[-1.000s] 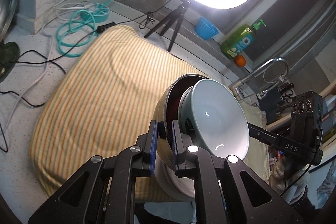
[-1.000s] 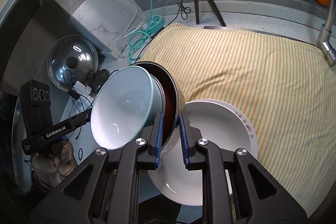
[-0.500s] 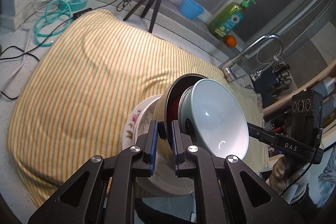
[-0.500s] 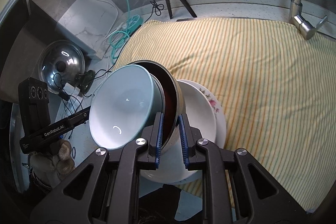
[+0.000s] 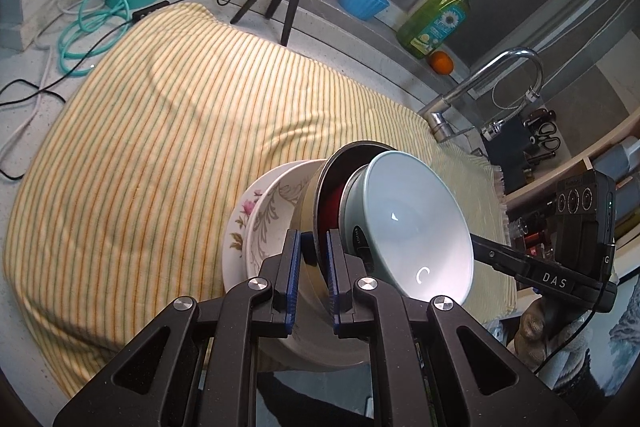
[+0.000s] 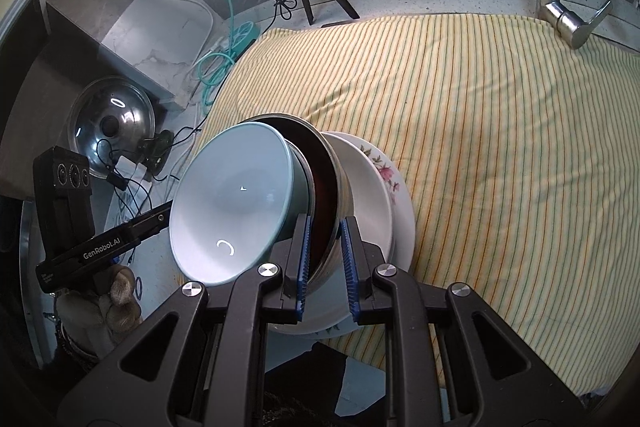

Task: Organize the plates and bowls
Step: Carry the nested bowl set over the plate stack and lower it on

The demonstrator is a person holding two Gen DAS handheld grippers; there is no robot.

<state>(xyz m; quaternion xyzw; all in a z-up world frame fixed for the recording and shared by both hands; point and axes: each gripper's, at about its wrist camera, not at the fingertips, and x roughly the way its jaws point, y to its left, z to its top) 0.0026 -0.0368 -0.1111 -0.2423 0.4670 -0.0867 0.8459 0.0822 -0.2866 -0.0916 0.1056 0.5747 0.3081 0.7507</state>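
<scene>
We carry a stack of dishes with both grippers.

On the left, our left gripper (image 5: 309,267) pinches the rim of the metal bowl (image 5: 320,195). The blue bowl (image 5: 412,227) sits inside it, and the flower plates (image 5: 256,219) are under it. On the right, our right gripper (image 6: 324,267) pinches the same rim. The stack hangs tilted above the striped cloth (image 6: 500,147). We think the next step is setting it down flat and slowly, so that nothing slides.

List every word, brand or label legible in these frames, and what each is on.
"DAS": right gripper's arm, seen from the left wrist.
"GenRobot.AI": left gripper's arm, seen from the right wrist.
Label on pale blue bowl's outer wall: too blurred.
Green soap bottle label: too small.
</scene>
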